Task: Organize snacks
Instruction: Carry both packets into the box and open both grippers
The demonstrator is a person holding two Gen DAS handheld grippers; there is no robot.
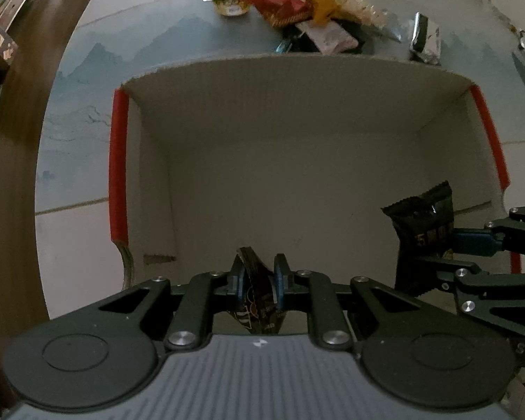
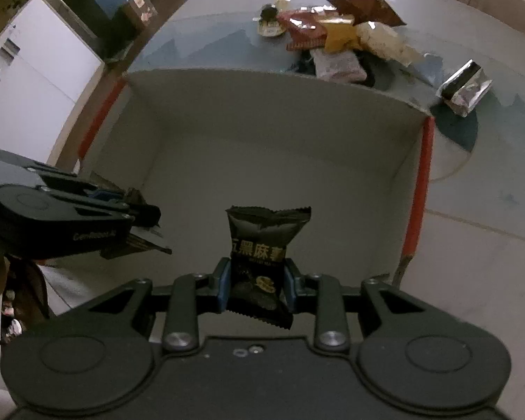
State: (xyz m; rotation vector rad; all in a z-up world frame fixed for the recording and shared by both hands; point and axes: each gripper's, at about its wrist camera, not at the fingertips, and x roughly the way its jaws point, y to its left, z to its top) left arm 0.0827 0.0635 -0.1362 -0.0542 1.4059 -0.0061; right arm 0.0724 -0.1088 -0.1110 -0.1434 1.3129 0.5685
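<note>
- The worktop is seen covered by a pale cloth with a blue-grey mountain print; everything else is carried on it.
- An open cardboard box, grey-white inside with red tape along its side edges, is seen standing on the worktop directly ahead of both grippers; its floor is seen bare in both views.
- A pile of snacks is seen beyond the far wall of the box: red, brown and yellow packets, a clear bag of pale pieces and a pinkish wrapper, overlapping one another.
- The left gripper is held over the near left part of the box. Its jaws are pinched on a dark packet, which is held edge-on between the blue pads; its print cannot be read.
- The right gripper is held over the near right part of the box, just beside the left one. Its jaws are clamped on a black packet with gold characters, held upright above the box floor, its crimped top edge uppermost.
- A silver and black packet is seen lying alone on the worktop, apart from the pile, just past the box's far right corner.
- A small round item with a dark top is seen at the left end of the pile.
</note>
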